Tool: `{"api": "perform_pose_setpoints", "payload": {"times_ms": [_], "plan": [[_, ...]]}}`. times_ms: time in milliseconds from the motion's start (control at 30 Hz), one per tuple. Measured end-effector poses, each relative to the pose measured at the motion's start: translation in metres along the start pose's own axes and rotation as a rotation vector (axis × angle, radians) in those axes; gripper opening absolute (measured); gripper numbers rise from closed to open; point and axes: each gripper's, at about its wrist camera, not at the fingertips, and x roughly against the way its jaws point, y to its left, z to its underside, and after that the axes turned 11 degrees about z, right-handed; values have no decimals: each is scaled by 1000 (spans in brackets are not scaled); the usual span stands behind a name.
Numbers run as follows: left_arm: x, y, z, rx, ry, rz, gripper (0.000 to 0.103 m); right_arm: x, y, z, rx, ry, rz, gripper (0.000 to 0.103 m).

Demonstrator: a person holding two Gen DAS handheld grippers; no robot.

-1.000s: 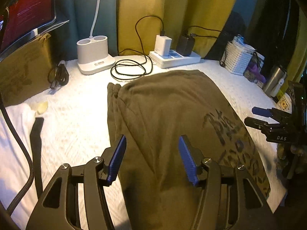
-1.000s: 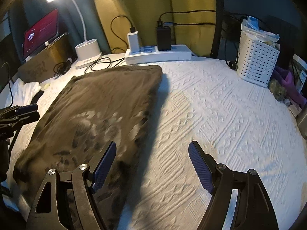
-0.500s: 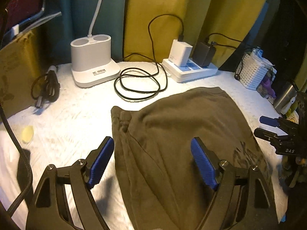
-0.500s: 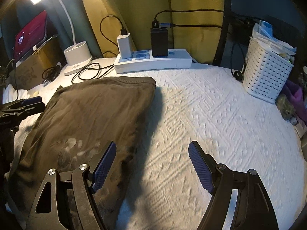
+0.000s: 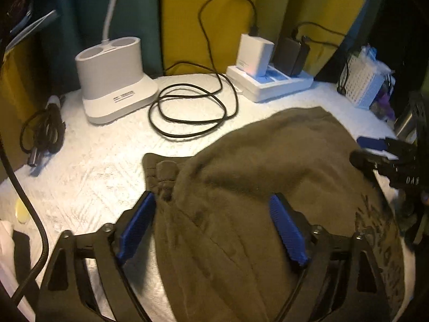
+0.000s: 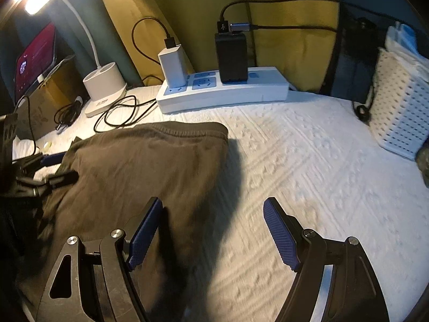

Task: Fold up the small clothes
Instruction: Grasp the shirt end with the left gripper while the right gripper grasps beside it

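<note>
An olive-brown garment lies flat on the white textured cover, its ribbed band at the far edge. My left gripper hovers over the garment's far left corner, and its jaws are opening. The cloth lies beneath them, not pinched by the blue pads. My right gripper stands open over the garment's right edge: its left pad is above the cloth, its right pad over bare cover. Each gripper shows at the side of the other's view, the right gripper and the left gripper.
Along the back stand a white lamp base, a coiled black cable and a power strip with chargers. A white perforated basket stands at the right. A bundled cable and a tablet are at the left.
Both grippers have moved forward along the garment toward its far edge and sunk a little. The left jaws have spread wider. The right jaws kept their width.
</note>
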Motion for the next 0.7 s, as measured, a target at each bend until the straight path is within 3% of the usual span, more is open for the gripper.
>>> {"api": "perform_pose_setpoints", "payload": {"times_ms": [100,200,367,533,600,667,700], "plan": [[-3,-6,-1,-30,14,-6,90,-7,6,-4,9,-4,-17,79],[-2,-11,-2,-43,6,49,90,-11,13,-7,30,-12,-45,79],[-5,-22,-4,-76,1,66,75,-16,32,-11,89,-25,-99,77],[-12,-38,-5,-137,2,92,36,-19,51,-14,167,-40,-71,51],[-13,-39,-6,-140,1,101,33,-19,52,-13,174,-43,-85,44],[-13,-40,-6,-147,-2,105,31,-18,54,-12,179,-43,-110,28],[-13,-41,-6,-147,-5,107,30,-17,56,-12,183,-45,-111,26]]}}
